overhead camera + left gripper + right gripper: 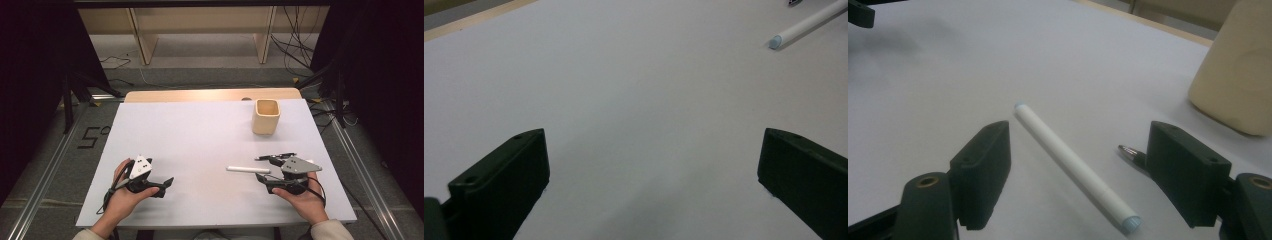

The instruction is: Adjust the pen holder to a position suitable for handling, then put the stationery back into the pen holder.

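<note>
1. White sheeting covered the table point(200, 140) in the high view, with a strip of bare wood along its far edge.
2. From that same view, a cream cup point(265, 116) stood upright toward the far right of the table, well apart from both hands.
3. A white pen point(248, 170) lay flat on the sheet, just left of the right gripper point(264, 179), and a dark pen point(275, 157) lay just beyond that gripper.
4. The right gripper rested low in the person's right hand point(302, 197), pointing left toward the white pen.
5. The left gripper point(167, 183) sat in the left hand point(122, 192) near the front left of the table, pointing right, well apart from both pens.
6. In the left gripper view, its two black jaws stood spread wide with nothing but bare sheet between them; one end of the white pen point(809, 22) showed far off at the top right.
7. In the right gripper view, the jaws stood spread wide on either side of the white pen point(1073, 167), which lay slantwise between them without either pad touching it.
8. There, the metal tip of the dark pen point(1129, 151) peeked out just beside the right-hand jaw, and the cream cup point(1238, 75) rose at the far right.
</note>
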A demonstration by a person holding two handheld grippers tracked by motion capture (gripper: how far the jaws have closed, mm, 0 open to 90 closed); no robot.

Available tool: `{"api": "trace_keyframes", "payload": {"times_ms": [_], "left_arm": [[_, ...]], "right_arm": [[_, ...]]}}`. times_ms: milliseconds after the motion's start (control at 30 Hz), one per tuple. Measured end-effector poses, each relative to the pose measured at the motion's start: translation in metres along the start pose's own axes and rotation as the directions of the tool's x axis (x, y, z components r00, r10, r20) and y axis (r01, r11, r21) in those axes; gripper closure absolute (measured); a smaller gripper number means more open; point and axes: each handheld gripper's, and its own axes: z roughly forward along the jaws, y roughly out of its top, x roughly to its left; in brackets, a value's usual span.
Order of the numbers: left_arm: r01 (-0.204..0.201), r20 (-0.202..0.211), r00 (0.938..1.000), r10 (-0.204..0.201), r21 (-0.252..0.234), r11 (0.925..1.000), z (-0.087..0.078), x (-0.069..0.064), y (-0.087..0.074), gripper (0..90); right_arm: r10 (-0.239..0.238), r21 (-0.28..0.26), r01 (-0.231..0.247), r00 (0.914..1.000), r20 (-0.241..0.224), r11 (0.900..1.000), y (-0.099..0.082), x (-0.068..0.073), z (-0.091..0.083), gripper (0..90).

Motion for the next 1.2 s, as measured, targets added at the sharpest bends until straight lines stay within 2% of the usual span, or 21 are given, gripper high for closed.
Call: {"api": "trace_keyframes", "payload": {"times_ms": [933, 1200], "left_arm": [[0.001, -0.012, 0.9999, -0.001, 0.004, 1.0000, -0.0016, 0.0004, -0.0007, 1.4], [0.002, -0.003, 1.0000, -0.002, 0.007, 1.0000, 0.0011, 0.0006, -0.0002, 1.9]], "right_arm": [[0.005, -0.004, -0.005, 1.0000, 0.004, 1.0000, -0.0005, -0.0021, -0.0001, 27.2], [0.008, -0.004, -0.008, 0.9999, 0.008, 1.0000, -0.0006, -0.0039, 0.0002, 28.3]]}}
